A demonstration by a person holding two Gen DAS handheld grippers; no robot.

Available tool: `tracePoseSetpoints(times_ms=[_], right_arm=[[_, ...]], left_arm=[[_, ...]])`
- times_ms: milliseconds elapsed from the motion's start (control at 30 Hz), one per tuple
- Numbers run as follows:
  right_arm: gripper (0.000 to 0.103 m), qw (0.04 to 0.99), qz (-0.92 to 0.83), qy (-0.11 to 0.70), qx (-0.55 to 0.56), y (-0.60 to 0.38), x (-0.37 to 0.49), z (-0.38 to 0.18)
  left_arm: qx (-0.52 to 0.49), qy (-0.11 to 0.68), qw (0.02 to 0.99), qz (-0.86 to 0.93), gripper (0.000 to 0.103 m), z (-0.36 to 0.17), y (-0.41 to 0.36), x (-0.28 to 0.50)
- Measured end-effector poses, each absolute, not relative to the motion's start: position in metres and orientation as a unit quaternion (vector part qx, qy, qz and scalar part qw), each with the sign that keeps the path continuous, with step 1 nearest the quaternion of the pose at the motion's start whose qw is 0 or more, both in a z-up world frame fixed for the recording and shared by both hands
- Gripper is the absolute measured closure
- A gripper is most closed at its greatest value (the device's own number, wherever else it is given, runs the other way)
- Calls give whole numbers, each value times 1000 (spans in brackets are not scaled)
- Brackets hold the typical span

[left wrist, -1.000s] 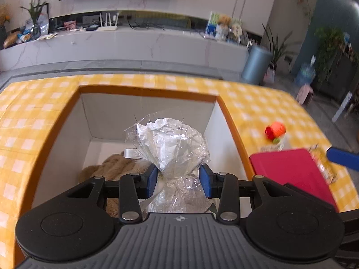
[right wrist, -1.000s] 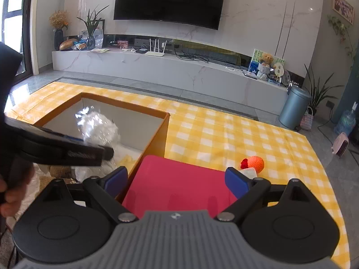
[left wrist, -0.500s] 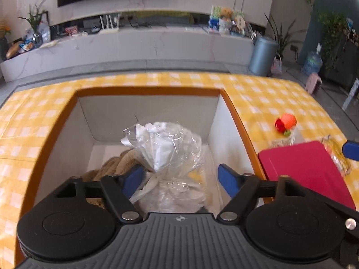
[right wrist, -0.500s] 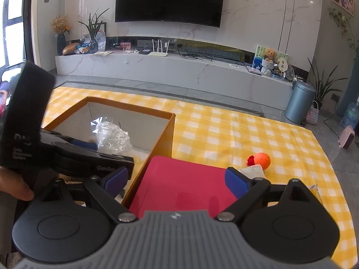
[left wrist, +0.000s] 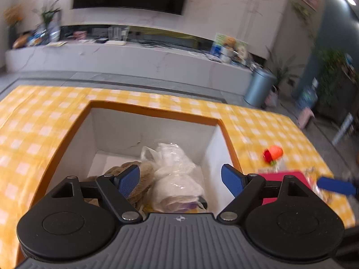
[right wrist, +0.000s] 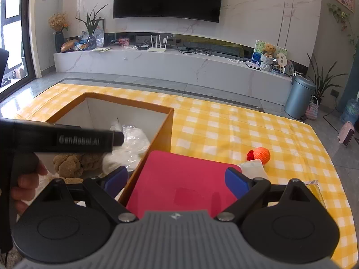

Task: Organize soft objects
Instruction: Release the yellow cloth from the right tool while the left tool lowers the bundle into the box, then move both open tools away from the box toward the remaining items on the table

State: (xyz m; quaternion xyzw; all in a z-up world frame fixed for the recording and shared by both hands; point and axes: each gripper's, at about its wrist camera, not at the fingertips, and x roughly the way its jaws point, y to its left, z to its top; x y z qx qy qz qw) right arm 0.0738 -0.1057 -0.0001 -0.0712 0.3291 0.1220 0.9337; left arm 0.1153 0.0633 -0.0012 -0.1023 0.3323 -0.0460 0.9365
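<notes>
An orange box point(left wrist: 154, 108) with white inner walls stands on the yellow checked tablecloth. Inside lie a clear plastic bag of white stuff point(left wrist: 174, 174) and a brown plush toy point(left wrist: 139, 172). My left gripper point(left wrist: 180, 180) is open and empty, above the bag. The box point(right wrist: 125, 107), bag point(right wrist: 134, 141) and plush point(right wrist: 71, 161) also show in the right wrist view, partly hidden by the left gripper's body point(right wrist: 62, 140). My right gripper point(right wrist: 176, 181) is open and empty over a red mat point(right wrist: 179, 183). An orange knitted ball with a red flower point(right wrist: 260, 154) lies beyond the mat.
A white packet point(right wrist: 252, 167) lies at the mat's far right corner and a crinkly yellow packet point(right wrist: 315, 190) lies to its right. The tablecloth point(right wrist: 224, 130) stretches right of the box. Beyond it are the floor, a marble TV bench and a grey bin point(right wrist: 299, 97).
My left gripper opened and let the plastic bag go; the bag dropped into the box beside the plush. The left gripper has lifted and tilted up. The right gripper has barely moved.
</notes>
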Motion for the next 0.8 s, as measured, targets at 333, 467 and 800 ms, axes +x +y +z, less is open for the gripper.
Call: tracePoseSetpoints(times_ms=[333,467,800], right_arm=[[11,934,126,327,-75,-104,72,1],[11,933,126,328,-82,-103,71,2],[11,940,128,308,-71,-111,60,17]], left_arm=[[-124,400,904,-87,0,-15,67,119],[-86,383,918,-57,0,-11,61,113],[-34,338,940,-38,0,11,52,94]])
